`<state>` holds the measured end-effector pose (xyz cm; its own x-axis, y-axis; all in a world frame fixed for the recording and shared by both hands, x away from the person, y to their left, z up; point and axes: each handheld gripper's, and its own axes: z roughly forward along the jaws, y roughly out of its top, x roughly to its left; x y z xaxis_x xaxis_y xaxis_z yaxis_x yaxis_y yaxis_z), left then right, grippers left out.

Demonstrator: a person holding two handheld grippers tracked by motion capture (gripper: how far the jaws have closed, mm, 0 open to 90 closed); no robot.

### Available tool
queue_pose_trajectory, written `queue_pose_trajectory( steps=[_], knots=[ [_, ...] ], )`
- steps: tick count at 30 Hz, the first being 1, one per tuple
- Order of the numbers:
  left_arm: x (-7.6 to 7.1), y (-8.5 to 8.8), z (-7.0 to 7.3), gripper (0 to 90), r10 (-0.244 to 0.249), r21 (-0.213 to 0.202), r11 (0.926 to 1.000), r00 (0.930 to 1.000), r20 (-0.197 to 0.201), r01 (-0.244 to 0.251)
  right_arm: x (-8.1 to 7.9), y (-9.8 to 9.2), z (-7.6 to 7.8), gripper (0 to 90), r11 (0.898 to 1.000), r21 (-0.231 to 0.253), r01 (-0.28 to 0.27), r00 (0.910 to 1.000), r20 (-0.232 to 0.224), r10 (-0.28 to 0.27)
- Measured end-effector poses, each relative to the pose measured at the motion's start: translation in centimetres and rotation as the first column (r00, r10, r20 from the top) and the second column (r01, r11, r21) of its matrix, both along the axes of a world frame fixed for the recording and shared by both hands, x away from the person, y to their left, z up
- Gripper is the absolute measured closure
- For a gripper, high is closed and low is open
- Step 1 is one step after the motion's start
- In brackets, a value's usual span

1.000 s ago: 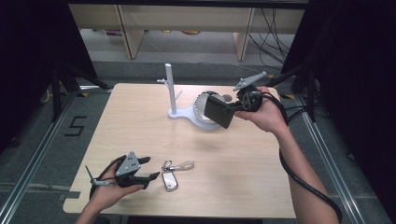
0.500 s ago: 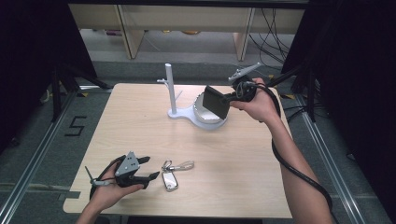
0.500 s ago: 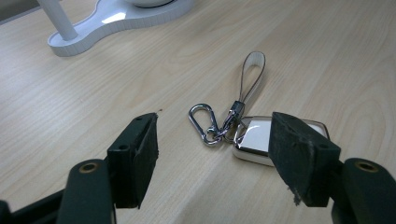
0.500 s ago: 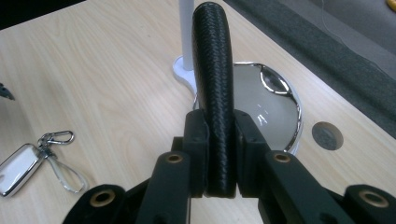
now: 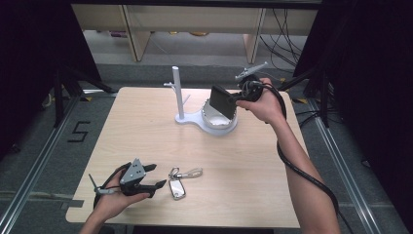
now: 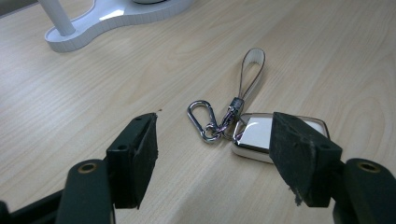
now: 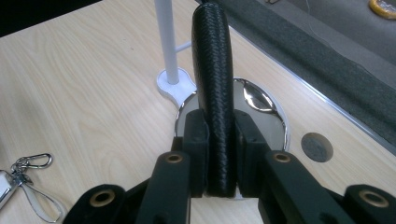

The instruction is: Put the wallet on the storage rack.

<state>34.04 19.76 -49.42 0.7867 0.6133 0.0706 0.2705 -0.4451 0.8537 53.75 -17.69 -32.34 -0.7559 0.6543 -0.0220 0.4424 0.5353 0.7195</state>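
Note:
A black woven wallet (image 7: 214,84) stands on edge between the jaws of my right gripper (image 7: 218,135), which is shut on it. In the high view the wallet (image 5: 223,101) hangs just above the silver dish (image 5: 218,122) of a white stand, with the right gripper (image 5: 234,99) behind it. My left gripper (image 5: 157,175) rests low near the table's front left and is open. A keychain (image 6: 222,123) with a carabiner, a strap loop and a silver fob (image 6: 254,135) lies on the table just beyond its jaws, apart from them.
The white stand has a thin upright post (image 5: 178,92) left of the dish (image 7: 254,100). The keychain (image 5: 179,183) lies right of the left gripper. A round hole (image 7: 316,147) sits in the table near its far edge. A cable trails along the right forearm.
My right gripper has lifted the wallet and carried it a little left and back over the dish, turning it more upright. The left gripper and the keychain have stayed put.

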Motion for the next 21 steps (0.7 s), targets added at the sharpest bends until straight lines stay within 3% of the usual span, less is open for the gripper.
queue_pose_trajectory(
  steps=[4, 11, 14, 15, 20, 21],
  knots=[
    [0.0, -0.2, -0.1, 32.1, -0.008, -0.019, 0.9998, 0.9999, -0.008, 0.008, 0.4, 0.0, -0.3, 78.5, 1.0, 0.014, 0.013, 0.9999, 0.01, -0.014],
    [0.0, -0.2, -0.1, 31.9, -0.015, 0.005, 0.9999, 0.9998, -0.011, 0.015, 0.8, 0.0, -0.8, 78.4, 1.0, 0.017, 0.019, 0.9998, 0.008, -0.019],
    [0.0, -0.2, -0.3, 31.8, -0.011, -0.012, 0.9999, 0.9999, -0.011, 0.011, 1.0, 0.2, -1.2, 78.5, 0.999, 0.03, 0.02, 0.9996, 0.022, -0.02],
    [0.0, -0.2, -0.3, 31.8, -0.011, -0.012, 0.9999, 0.9999, -0.011, 0.011, 1.0, 0.2, -1.2, 78.4, 1.0, 0.016, 0.02, 0.9998, 0.004, -0.02],
    [-0.1, -0.3, -0.3, 31.8, -0.008, -0.007, 0.9999, 0.9999, -0.012, 0.008, 1.3, 0.4, -1.9, 78.4, 1.0, 0.021, 0.013, 0.9997, 0.02, -0.014],
    [0.0, -0.3, -0.3, 31.8, -0.013, -0.006, 0.9999, 0.9998, -0.015, 0.013, 1.4, 0.4, -2.0, 78.5, 1.0, 0.013, 0.016, 0.9999, 0.005, -0.016]
  ],
)
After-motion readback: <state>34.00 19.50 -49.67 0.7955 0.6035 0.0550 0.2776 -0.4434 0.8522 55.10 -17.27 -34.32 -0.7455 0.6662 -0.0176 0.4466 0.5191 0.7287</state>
